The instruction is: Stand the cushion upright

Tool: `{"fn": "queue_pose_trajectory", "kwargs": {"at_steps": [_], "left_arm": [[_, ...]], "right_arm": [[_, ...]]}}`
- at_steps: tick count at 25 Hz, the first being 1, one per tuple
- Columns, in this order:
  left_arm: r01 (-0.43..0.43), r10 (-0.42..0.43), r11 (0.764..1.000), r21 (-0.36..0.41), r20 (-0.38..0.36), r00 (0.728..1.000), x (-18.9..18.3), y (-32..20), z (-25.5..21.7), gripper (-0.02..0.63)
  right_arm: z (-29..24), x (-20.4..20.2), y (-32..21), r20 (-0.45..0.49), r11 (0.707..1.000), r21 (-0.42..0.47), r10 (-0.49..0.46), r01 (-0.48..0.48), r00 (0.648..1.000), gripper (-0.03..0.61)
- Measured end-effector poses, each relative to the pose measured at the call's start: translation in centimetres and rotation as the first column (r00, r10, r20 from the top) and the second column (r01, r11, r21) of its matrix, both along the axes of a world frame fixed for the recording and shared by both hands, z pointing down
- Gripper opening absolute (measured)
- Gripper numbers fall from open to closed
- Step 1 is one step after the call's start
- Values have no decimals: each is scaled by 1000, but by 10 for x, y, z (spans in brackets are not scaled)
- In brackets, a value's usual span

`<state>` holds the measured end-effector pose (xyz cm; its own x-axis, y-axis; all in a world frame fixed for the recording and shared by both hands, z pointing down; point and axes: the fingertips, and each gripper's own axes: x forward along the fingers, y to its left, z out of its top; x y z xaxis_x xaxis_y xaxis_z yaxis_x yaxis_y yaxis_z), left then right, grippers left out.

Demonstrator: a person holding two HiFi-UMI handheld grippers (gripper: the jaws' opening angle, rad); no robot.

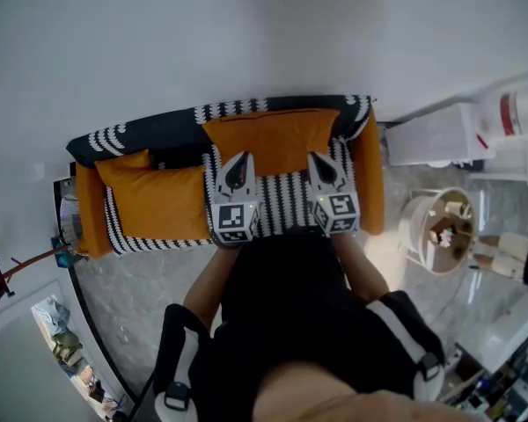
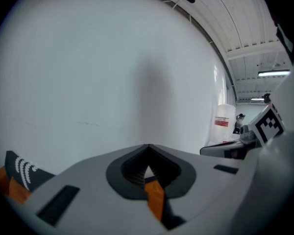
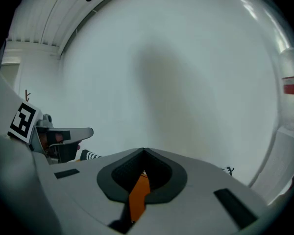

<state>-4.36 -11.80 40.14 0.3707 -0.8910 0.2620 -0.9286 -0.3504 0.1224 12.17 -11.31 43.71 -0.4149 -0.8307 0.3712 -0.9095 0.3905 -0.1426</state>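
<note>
Now pinching the cushion along its near edge: left gripper at the near left corner, right gripper at the near right corner. Fingers of the left gripper closed together, with only a thin strip of the orange cover showing in the slit between them. Same on the right: fingers shut tight, orange fabric caught in the slit. Beyond both tips, plain white wall across the two gripper views.

From the head view, cushion on the right half of the sofa, far edge with its seam line against the black-and-white backrest, near edge at the fingertips, over the striped throw on the seat. Hard to judge from so steep an angle whether fully upright or leaning.

Other cushion, also orange, lying flat on the left half of the seat, well apart from both grippers. Left marker cube and right marker cube side by side, just in front of the person's black top. Off to the right, on the pale floor, a round white stand.
</note>
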Motion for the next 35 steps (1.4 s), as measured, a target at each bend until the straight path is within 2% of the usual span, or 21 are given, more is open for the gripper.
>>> {"fn": "queue_pose_trajectory", "kwargs": {"at_steps": [3, 9, 15, 35], "left_arm": [[-4, 4, 1000, 23, 5, 1000, -1, 5, -9, -2], [8, -8, 1000, 7, -32, 999, -3, 10, -11, -2], [1, -1, 1000, 10, -26, 1000, -1, 7, -9, -2], [6, -6, 1000, 3, -36, 999, -4, -1, -7, -2]], "right_arm": [[-14, -4, 7, 10, 1000, 31, 4, -5, 1000, -5], [-18, -12, 7, 14, 998, 48, -28, 28, 1000, -5], [-21, -21, 4, 13, 996, 70, -60, 59, 998, -5], [-22, -28, -4, 15, 994, 81, -71, 70, 997, -5]]}}
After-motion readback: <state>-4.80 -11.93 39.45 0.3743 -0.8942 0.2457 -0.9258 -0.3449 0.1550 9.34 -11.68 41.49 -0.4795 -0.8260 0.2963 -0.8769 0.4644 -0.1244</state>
